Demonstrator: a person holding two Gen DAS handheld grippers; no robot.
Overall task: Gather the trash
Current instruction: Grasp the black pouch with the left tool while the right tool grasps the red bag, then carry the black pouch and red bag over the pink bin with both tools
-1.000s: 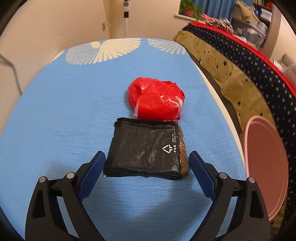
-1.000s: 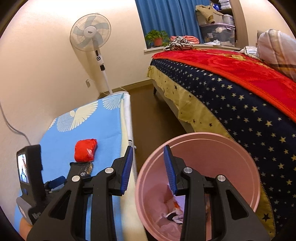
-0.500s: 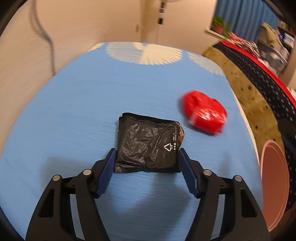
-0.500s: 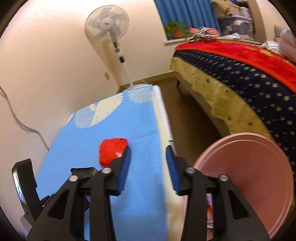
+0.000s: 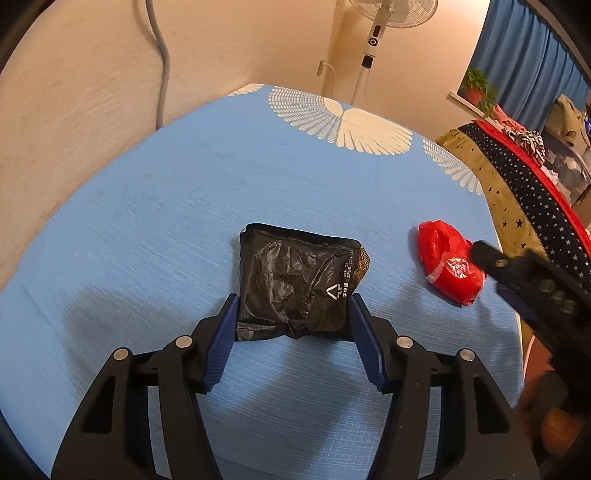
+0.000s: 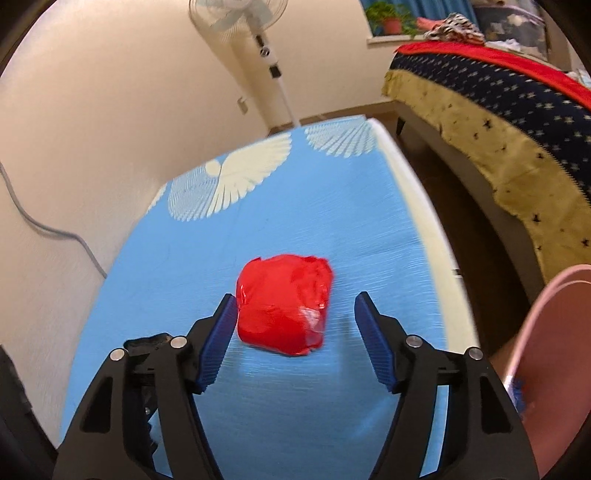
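Black packet (image 5: 295, 286) now clamped between left gripper (image 5: 293, 317) pads, mid-table (image 5: 147, 206); right gripper (image 6: 294, 314) has swung from bin, jaws spread around red wad (image 6: 283, 301).

I see a standing fan (image 6: 255, 22) by the wall, a star-patterned bedspread (image 6: 517, 107), and a potted plant (image 5: 478, 86).

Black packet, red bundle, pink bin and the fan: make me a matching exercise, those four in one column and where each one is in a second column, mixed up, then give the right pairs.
Things:
1. black packet
2. red bundle
3. pink bin
4. fan

Places:
A. on the floor by the wall, beyond the far end of the blue table
B. between the fingers of the left gripper
C. off the table's right edge, beside the bed
D. between the open fingers of the right gripper

Pairs: 1-B, 2-D, 3-C, 4-A
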